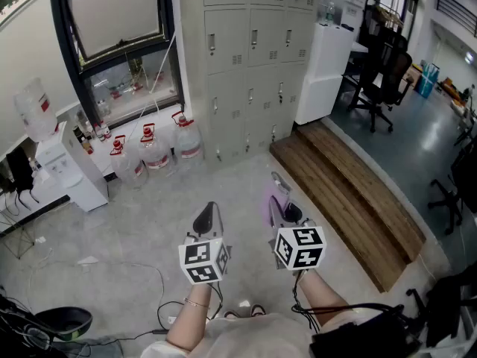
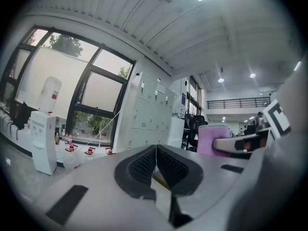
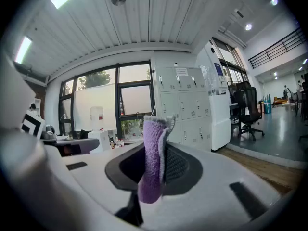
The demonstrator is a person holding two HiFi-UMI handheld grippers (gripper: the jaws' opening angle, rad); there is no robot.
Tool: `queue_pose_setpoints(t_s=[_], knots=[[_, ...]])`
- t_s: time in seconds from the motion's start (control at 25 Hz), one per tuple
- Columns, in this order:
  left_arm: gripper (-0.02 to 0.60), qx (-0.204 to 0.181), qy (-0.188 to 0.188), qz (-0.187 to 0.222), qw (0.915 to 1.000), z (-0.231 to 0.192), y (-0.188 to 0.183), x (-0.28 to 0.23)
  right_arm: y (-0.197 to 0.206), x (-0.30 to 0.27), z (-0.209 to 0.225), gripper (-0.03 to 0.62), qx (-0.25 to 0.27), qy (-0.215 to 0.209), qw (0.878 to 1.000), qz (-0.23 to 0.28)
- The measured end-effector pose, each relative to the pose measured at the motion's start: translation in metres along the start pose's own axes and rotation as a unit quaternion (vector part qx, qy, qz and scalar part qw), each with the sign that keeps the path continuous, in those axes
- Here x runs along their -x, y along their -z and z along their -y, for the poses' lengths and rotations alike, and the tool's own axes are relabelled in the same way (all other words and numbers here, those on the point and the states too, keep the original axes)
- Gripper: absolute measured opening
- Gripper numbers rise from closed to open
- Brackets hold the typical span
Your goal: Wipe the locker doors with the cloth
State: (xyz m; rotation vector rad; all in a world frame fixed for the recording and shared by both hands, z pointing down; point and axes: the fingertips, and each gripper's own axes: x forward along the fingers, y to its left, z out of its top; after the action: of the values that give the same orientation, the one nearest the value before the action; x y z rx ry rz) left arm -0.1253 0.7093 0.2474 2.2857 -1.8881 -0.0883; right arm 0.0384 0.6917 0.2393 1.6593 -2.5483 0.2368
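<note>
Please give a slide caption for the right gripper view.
Right hand-held gripper shut on a purple cloth, grey lockers standing ahead.

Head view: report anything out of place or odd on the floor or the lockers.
Nothing is damaged or spilled. Loose cables trail across the floor by a white scrap. The locker doors all look shut. The right gripper holds the cloth.

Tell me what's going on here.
A person stands on the grey floor with a gripper in each hand, facing a bank of grey lockers and well back from them. The right gripper is shut on a purple cloth, which sticks up from between its jaws. The left gripper is shut with nothing in it. The cloth is not touching any locker door, so the wiping is not under way at this moment.
</note>
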Motion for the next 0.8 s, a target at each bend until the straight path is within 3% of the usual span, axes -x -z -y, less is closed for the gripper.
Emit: queue_pose_setpoints(t_s=[0.6,0.8], knots=[[0.009,-0.017,0.017,-0.005,0.9997,-0.034,-0.007,-0.006,0.0,-0.019,-0.017,0.063,-0.024,0.023,0.999,0.018],[0.009,-0.004,0.014,-0.01,0.9998,-0.049,-0.001,-0.006,0.008,-0.024,-0.02,0.063,-0.027,0.033,0.999,0.009]])
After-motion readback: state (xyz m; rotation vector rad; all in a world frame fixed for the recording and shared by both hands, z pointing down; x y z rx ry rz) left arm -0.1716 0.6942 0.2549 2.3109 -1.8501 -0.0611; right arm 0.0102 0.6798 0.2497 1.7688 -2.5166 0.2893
